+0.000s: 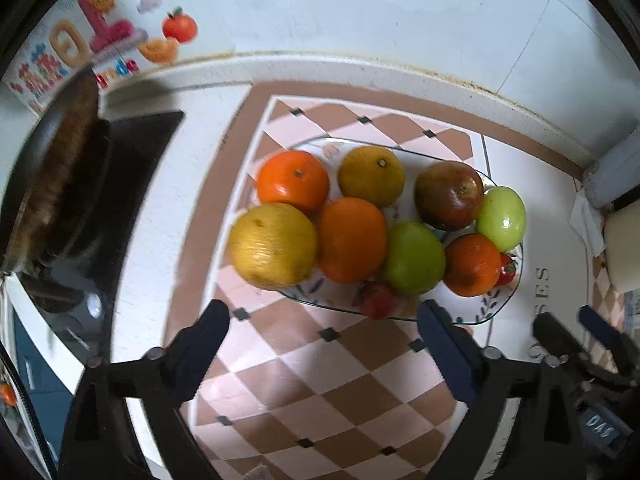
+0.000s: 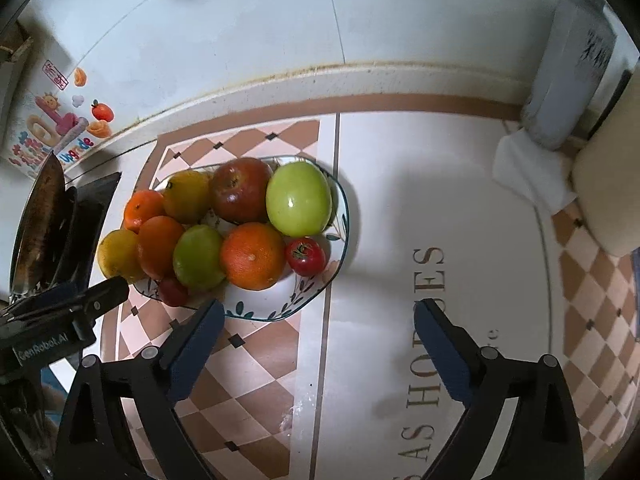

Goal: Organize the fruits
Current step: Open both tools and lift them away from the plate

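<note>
A patterned plate (image 1: 490, 307) (image 2: 316, 294) full of fruit rests on the checkered mat. On it lie oranges (image 1: 352, 240) (image 2: 253, 256), yellow citrus (image 1: 273, 250) (image 2: 118, 254), green fruits (image 1: 501, 218) (image 2: 299, 199), a dark red apple (image 1: 449, 195) (image 2: 240, 189) and small red tomatoes (image 1: 506, 270) (image 2: 306, 256). My left gripper (image 1: 324, 316) hovers open just in front of the plate, nothing between its fingers. My right gripper (image 2: 320, 316) is open too, above the plate's right front edge and the mat, holding nothing.
A dark pan (image 1: 60, 168) (image 2: 42, 216) sits on a black stove at the left. A wall with fruit stickers (image 1: 108, 28) runs behind the counter. White paper (image 2: 528, 172), a pale bottle (image 2: 572, 64) and a cream container (image 2: 612, 184) stand at the right.
</note>
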A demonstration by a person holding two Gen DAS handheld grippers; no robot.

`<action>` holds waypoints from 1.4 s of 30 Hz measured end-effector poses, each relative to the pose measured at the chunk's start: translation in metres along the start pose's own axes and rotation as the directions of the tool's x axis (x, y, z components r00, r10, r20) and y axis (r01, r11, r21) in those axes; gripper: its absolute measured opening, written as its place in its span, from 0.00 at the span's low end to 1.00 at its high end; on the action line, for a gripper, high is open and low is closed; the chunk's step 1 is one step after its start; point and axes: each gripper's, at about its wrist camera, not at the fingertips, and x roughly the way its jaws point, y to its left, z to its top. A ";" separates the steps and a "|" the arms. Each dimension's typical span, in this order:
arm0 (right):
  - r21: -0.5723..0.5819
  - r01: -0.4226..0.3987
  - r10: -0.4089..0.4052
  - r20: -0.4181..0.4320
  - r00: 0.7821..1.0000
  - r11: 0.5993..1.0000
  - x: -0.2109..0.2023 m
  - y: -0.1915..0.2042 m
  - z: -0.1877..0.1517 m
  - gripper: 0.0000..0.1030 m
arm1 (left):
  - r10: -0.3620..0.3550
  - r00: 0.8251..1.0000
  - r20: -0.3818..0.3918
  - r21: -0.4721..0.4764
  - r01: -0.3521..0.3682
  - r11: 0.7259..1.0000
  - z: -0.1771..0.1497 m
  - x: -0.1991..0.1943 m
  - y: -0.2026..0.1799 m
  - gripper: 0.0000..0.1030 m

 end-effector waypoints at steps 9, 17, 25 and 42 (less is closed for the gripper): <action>0.009 0.058 -0.059 0.055 0.997 0.998 -0.048 0.016 -0.021 0.96 | 0.010 0.998 0.063 0.017 -0.011 1.000 -0.022 -0.037 0.020 0.94; 0.033 0.083 -0.087 0.135 0.987 0.996 -0.113 0.039 -0.058 0.96 | -0.026 0.986 0.163 0.078 0.014 0.997 -0.051 -0.094 0.035 0.94; 0.046 0.099 -0.107 0.239 0.965 0.994 -0.197 0.071 -0.115 0.96 | -0.088 0.962 0.259 0.132 0.055 0.990 -0.099 -0.165 0.057 0.94; 0.013 0.094 -0.091 0.379 0.921 0.996 -0.339 0.101 -0.215 0.97 | -0.121 0.914 0.387 0.136 0.074 0.988 -0.195 -0.275 0.090 0.94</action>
